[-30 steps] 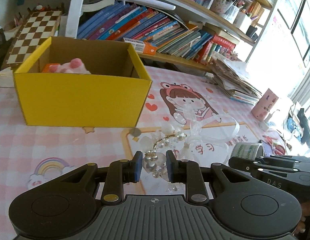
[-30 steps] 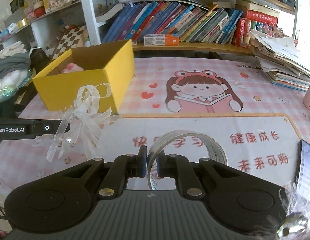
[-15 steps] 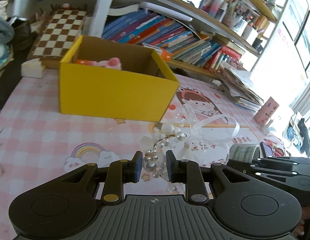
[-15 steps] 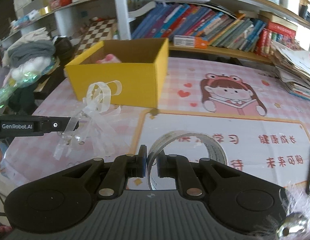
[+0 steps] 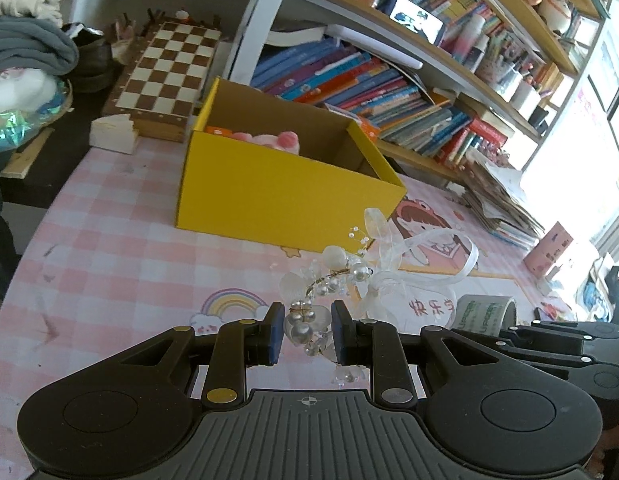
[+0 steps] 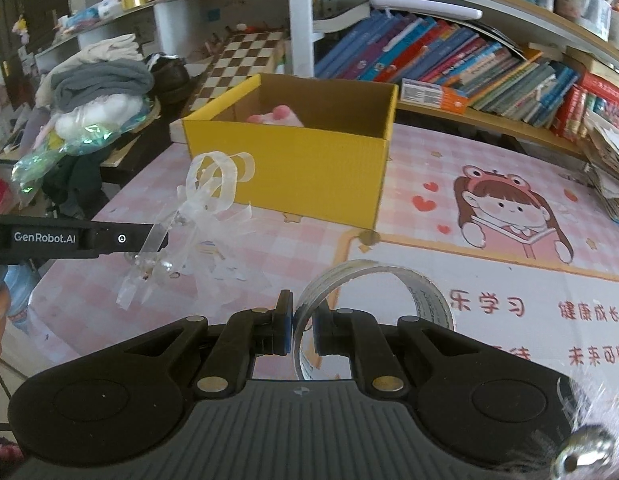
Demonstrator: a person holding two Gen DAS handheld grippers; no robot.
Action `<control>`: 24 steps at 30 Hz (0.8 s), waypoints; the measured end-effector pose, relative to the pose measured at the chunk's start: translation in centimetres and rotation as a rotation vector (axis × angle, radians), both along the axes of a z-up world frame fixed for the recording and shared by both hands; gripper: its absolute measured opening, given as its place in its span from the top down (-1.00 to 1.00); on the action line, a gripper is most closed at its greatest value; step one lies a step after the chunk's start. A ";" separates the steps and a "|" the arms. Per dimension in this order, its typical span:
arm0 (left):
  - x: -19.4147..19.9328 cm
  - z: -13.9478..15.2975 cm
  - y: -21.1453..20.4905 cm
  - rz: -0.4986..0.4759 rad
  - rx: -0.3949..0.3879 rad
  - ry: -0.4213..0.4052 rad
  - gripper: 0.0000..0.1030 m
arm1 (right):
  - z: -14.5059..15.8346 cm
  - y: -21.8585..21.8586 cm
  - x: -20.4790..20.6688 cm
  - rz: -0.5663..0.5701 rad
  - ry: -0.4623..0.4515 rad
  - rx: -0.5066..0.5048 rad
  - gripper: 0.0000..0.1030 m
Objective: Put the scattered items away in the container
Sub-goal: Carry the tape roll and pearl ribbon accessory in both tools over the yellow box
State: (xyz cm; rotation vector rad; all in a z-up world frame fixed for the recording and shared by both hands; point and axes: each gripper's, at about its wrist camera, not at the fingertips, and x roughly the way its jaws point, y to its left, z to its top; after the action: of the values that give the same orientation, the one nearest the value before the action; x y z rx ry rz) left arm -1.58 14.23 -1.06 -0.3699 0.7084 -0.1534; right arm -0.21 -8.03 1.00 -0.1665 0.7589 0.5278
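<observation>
My left gripper (image 5: 305, 330) is shut on a pearl-and-ribbon hair ornament (image 5: 349, 272), held above the pink checked mat; it also shows in the right wrist view (image 6: 205, 204). My right gripper (image 6: 300, 330) is shut on the rim of a clear tape roll (image 6: 373, 296), also seen in the left wrist view (image 5: 483, 312). The open yellow cardboard box (image 5: 285, 196) stands ahead of both grippers, with a pink plush toy (image 5: 277, 140) inside. The box also shows in the right wrist view (image 6: 309, 172).
A chessboard (image 5: 165, 68) lies behind the box. A bookshelf with books (image 6: 469, 68) runs along the back. A paper stack (image 5: 497, 204) and a pink cup (image 5: 549, 248) stand at the right. Folded clothes (image 6: 97, 80) sit beyond the left table edge.
Both grippers have drawn back and leftward with their loads, so the yellow box now sits further ahead and to the right. Grips are unchanged.
</observation>
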 end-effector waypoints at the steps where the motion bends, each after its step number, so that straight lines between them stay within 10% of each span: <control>1: 0.0 0.0 0.1 0.002 0.000 -0.001 0.55 | 0.0 0.2 0.0 0.004 -0.001 -0.001 0.82; 24: 1.0 0.5 1.2 0.032 -0.016 -0.014 0.55 | 0.2 1.9 1.1 0.049 -0.021 -0.003 0.82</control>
State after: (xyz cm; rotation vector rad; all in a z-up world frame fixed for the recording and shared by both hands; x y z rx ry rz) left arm -0.57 15.46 -0.60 -0.3946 0.6878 -0.1317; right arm 0.85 -6.10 1.20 -0.1938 0.7366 0.5702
